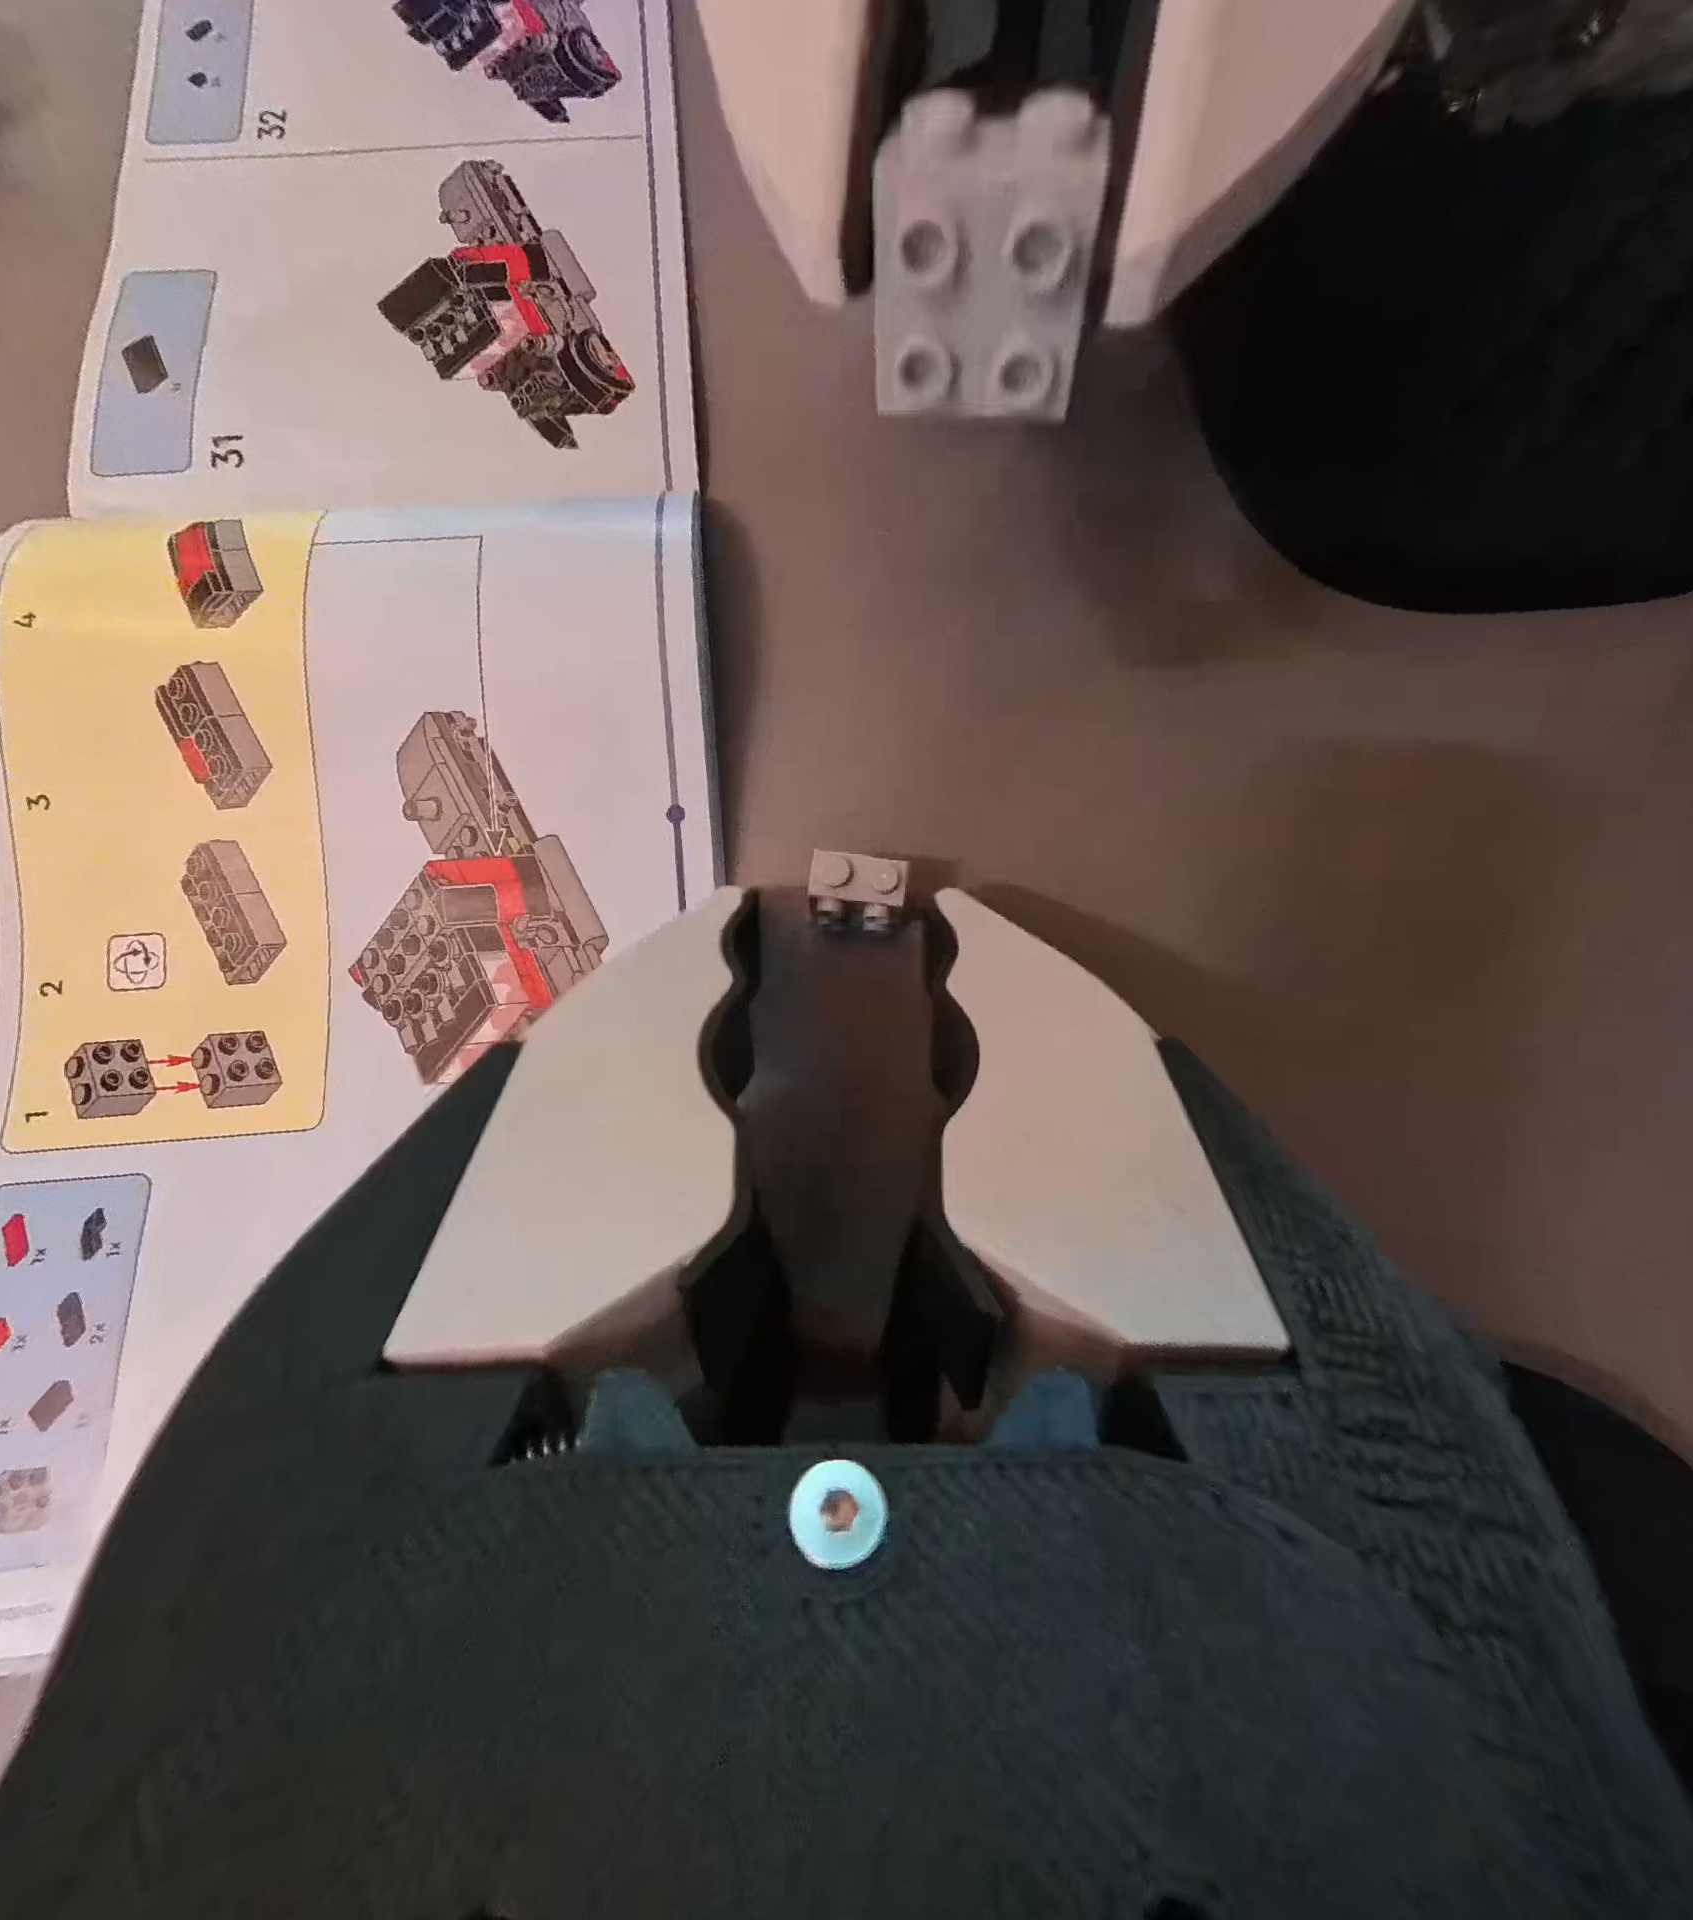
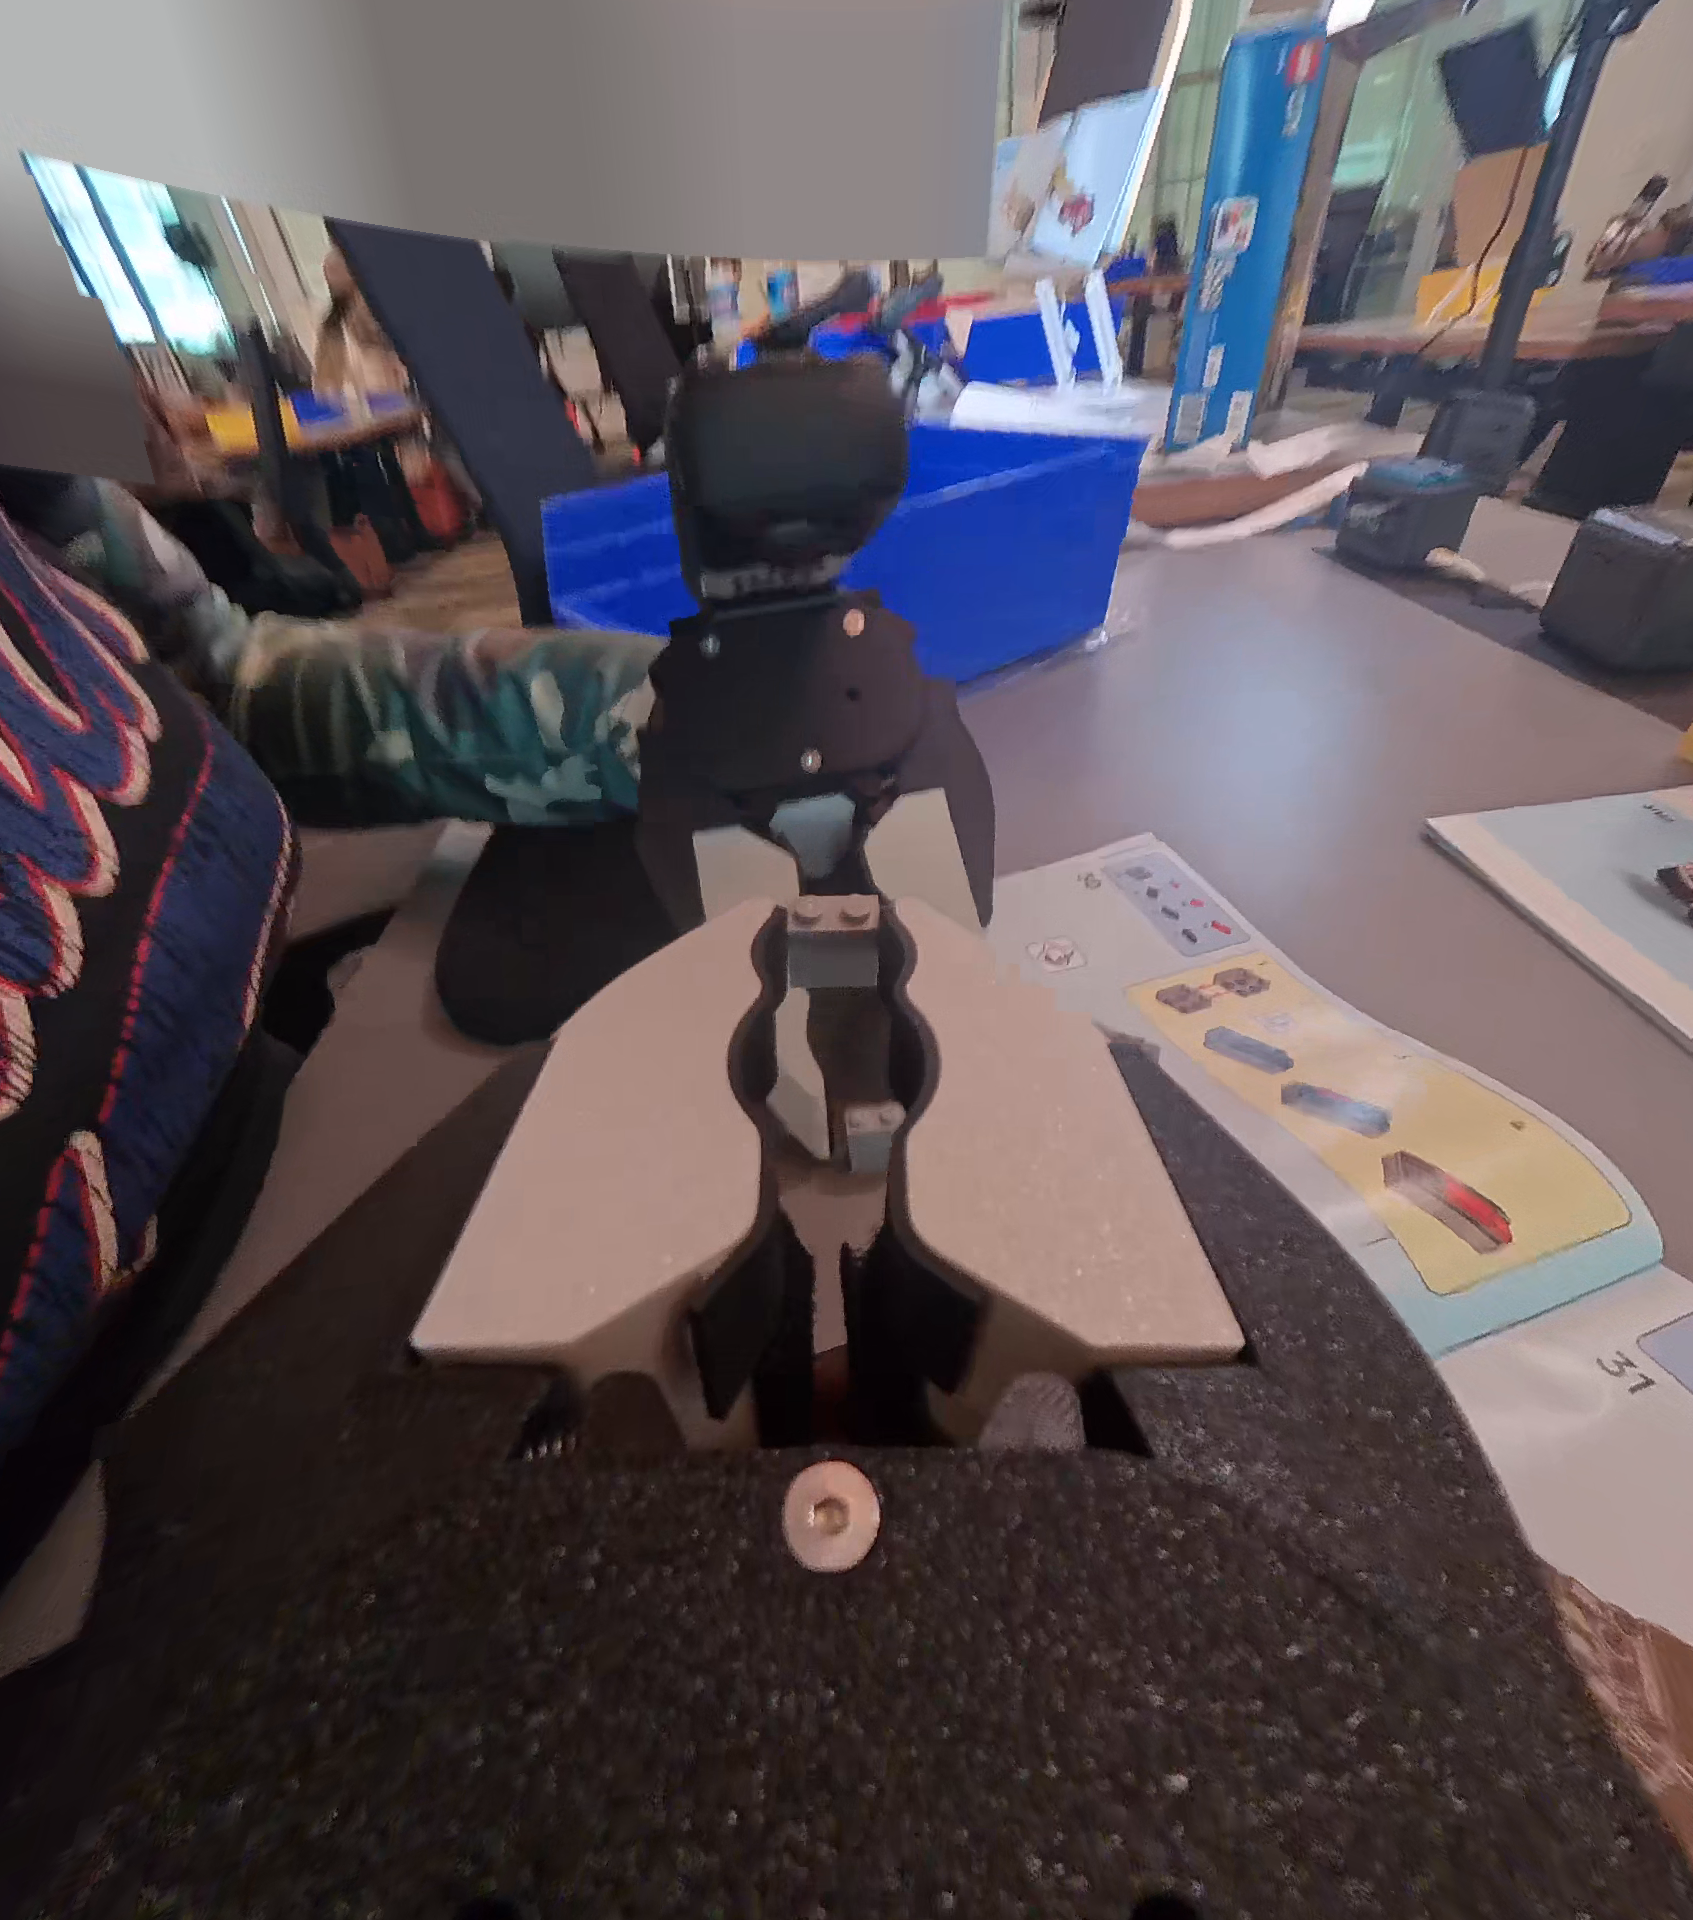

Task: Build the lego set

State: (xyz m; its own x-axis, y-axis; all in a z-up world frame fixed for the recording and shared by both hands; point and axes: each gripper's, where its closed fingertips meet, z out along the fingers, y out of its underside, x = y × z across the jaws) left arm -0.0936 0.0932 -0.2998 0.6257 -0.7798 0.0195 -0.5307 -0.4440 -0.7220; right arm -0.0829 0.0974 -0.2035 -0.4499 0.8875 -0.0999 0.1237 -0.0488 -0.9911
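Right gripper (image 2: 834,961) is clamped on a big grey brick (image 2: 831,951); left gripper (image 1: 847,909) pinches a small grey piece (image 1: 857,883) over the table (image 1: 1237,831). I'd guess that tiny grip slips when they're pressed together. Count: two bricks, two grippers, one open booklet (image 1: 354,727).

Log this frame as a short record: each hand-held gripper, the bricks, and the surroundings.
right hand-held gripper: shut on gray brick, raised above the table
left hand-held gripper: small brick between its tips; grip unclear
bricks joined: no, apart
booklet: open on the table, left of the left hand-held gripper
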